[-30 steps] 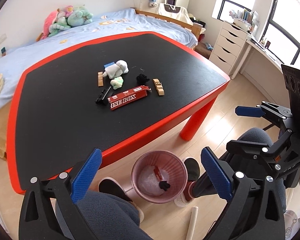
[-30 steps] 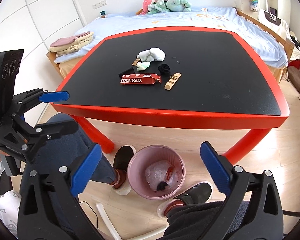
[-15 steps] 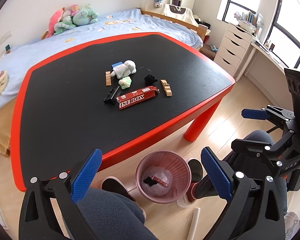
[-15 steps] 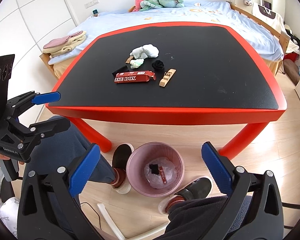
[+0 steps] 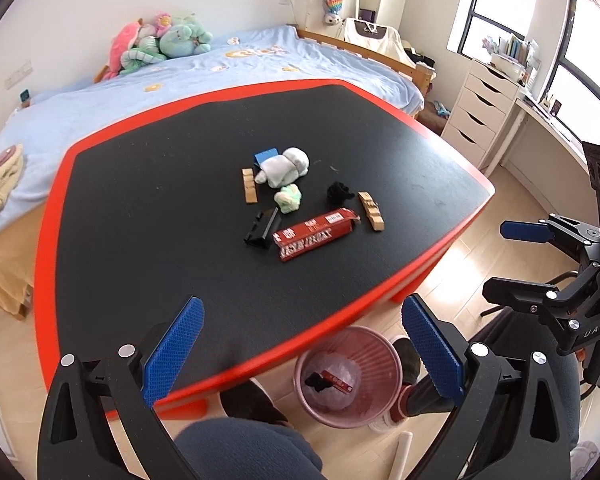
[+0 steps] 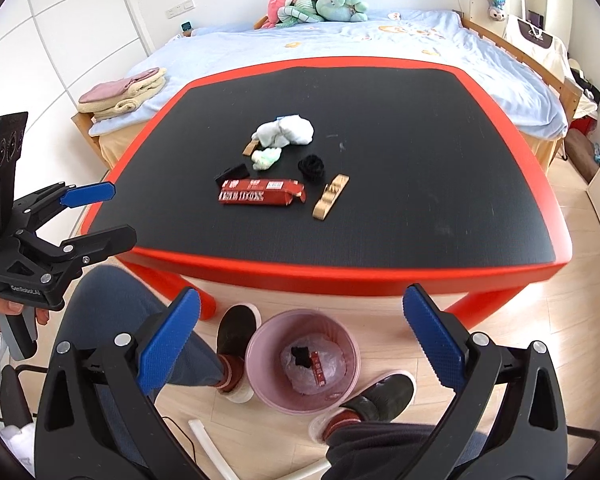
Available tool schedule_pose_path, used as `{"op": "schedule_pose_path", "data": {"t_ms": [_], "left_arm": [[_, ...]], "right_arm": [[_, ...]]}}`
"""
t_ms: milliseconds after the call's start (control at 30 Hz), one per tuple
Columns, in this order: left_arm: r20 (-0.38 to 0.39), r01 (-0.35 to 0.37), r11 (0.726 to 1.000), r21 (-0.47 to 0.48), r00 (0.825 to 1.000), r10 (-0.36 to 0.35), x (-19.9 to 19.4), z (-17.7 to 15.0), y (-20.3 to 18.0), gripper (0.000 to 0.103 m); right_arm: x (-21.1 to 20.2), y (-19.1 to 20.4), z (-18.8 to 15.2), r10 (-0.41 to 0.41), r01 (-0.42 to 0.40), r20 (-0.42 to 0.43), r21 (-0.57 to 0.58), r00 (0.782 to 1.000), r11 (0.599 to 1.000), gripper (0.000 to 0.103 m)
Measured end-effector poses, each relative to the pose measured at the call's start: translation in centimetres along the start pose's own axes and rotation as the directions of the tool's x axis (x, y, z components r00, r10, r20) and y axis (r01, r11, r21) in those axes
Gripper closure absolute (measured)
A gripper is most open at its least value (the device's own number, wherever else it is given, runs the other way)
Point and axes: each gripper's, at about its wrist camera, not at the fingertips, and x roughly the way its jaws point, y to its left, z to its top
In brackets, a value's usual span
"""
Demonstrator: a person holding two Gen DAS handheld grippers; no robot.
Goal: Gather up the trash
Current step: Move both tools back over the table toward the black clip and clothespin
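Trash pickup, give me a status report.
Left gripper and right gripper open, empty. Red box and scraps on table. Bin on floor. Nothing blocking.

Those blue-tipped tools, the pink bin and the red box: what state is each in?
Left tool: open, empty.
Right tool: open, empty.
Pink bin: upright on the floor, holding some trash.
Red box: lying flat on the table, one end flap open.

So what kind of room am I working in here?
Most likely a child's bedroom: a bed with a blue cover carries a pile of plush toys, and a white chest of drawers stands by the window. The low red-edged table is where the trash lies.
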Motion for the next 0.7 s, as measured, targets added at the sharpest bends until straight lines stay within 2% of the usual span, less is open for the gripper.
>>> {"op": "schedule_pose_path", "data": {"t_ms": [400, 700], "left_arm": [[-0.038, -0.008, 1.0, 0.012, 0.999, 0.008, 4.3, 3.7, 2.4, 0.008], [-0.082, -0.003, 1.0, 0.022, 0.997, 0.005, 8.3, 5.4, 3.9, 0.008]], "right_arm": [[3.8, -1.3, 4.6, -0.017, 0.017, -0.016, 0.013, 1.0, 1.0, 0.004], [7.2, -2.4, 6.2, -0.03, 0.031, -0.048, 0.032, 0.998, 0.999, 0.004]]}}
